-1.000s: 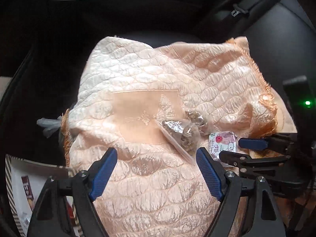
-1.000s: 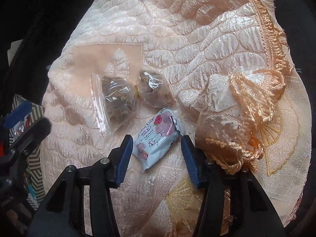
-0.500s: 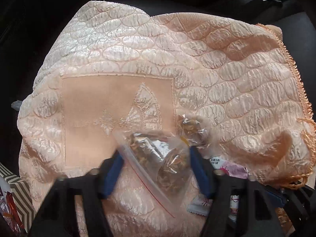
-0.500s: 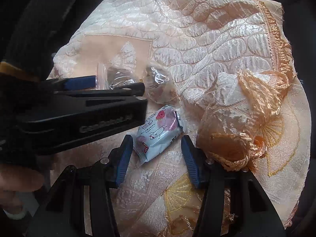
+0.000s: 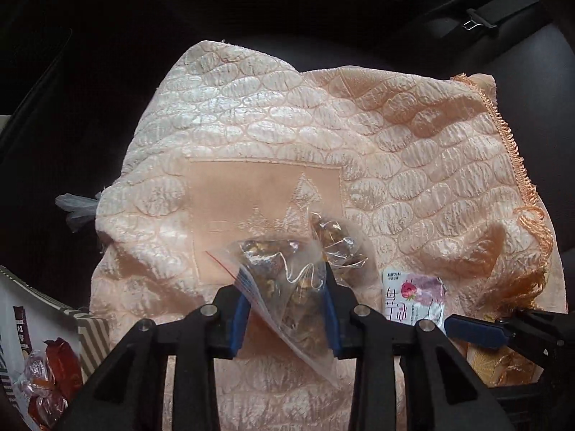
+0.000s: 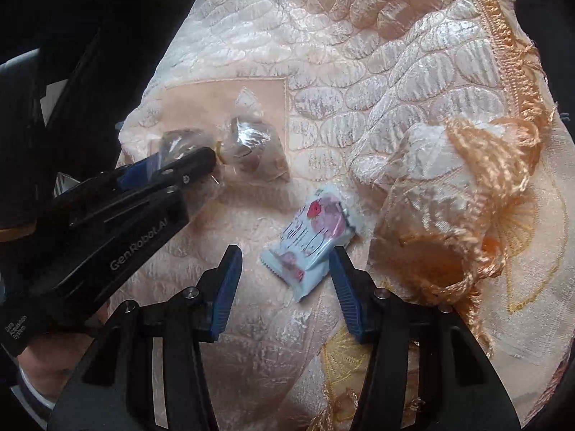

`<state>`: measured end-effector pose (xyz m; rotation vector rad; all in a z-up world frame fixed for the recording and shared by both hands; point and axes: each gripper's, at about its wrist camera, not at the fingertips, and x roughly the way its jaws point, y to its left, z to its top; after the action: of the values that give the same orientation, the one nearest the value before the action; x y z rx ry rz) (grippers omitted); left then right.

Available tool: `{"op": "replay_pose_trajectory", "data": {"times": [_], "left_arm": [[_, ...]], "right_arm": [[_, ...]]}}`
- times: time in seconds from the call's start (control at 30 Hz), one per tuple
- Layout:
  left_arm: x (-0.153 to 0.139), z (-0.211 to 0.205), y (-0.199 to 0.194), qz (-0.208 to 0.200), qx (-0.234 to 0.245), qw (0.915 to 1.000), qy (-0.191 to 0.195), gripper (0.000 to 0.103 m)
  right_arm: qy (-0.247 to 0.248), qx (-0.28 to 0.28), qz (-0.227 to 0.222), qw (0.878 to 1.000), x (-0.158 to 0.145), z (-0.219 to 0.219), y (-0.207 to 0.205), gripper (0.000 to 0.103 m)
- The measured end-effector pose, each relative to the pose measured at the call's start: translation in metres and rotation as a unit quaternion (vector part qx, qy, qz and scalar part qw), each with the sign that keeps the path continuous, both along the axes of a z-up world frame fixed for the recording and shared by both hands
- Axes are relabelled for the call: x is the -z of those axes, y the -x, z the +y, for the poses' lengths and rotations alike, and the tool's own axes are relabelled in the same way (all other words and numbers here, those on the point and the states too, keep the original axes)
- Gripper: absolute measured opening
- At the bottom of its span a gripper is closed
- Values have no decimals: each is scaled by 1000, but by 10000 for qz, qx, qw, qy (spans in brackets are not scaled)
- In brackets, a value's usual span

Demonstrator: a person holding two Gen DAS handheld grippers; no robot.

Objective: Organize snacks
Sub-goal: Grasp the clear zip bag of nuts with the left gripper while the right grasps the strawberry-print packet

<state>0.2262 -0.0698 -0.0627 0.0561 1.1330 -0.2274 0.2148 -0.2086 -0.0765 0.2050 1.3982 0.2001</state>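
Two grippers angled steeply down over the cloth (image 5: 287, 136): left gripper (image 5: 285, 318) closing on the clear zip bag (image 5: 287, 280), right gripper (image 6: 284, 283) spread wide around the pale wrapped snack (image 6: 309, 242).

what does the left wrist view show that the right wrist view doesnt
Only the left wrist view shows the striped box of red-wrapped snacks at lower left, a seat-belt buckle at the top, and the left gripper closing its jaws with the clear zip bag between them.

Only the right wrist view shows the right gripper open around the white and pink snack packet, and the hand holding the left gripper.

Both show the peach quilted cloth, the zip bag, the smaller clear bag and the packet.
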Motion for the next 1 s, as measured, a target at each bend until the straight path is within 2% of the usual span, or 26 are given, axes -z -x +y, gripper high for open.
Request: {"op": "replay_pose_trajectory", "data": {"times": [0.17,0.27,0.3,0.37,0.43,0.5,0.57,0.67,0.73,0.77,0.87,1.0], "left_arm": [[-13,15,2,-155,-84,9998,38,37],[-17,29,1,-201,-194,9996,57,37],[-18,33,2,-212,-246,9995,65,37],[-22,42,2,-242,-316,9991,115,37],[-25,48,5,-289,-341,9990,91,37],[-27,51,7,-348,-351,9988,34,37],[-28,56,9,-354,-370,9987,69,37],[-29,61,12,-331,-389,9986,116,37],[-29,63,15,-323,-388,9986,128,37],[-29,66,17,-329,-395,9986,138,37],[-28,70,21,-306,-432,9985,163,37],[-31,75,33,-323,-516,9979,239,37]], "right_arm": [[279,53,204,9994,-2,1,2,50],[956,99,-50,9954,-11,3,-4,53],[982,145,54,9950,-8,3,-8,57],[794,161,281,9963,2,5,-17,57],[949,109,332,9949,6,12,-26,57],[1242,-52,445,9912,14,24,-35,70],[1633,-193,622,9844,26,37,-44,70],[2110,-384,558,9751,37,52,-51,70],[2329,-498,420,9703,42,55,-54,55],[2440,-556,360,9675,43,55,-53,52],[2150,-484,145,9753,35,41,-43,51],[1473,-320,-266,9882,1,28,-23,51]]}}
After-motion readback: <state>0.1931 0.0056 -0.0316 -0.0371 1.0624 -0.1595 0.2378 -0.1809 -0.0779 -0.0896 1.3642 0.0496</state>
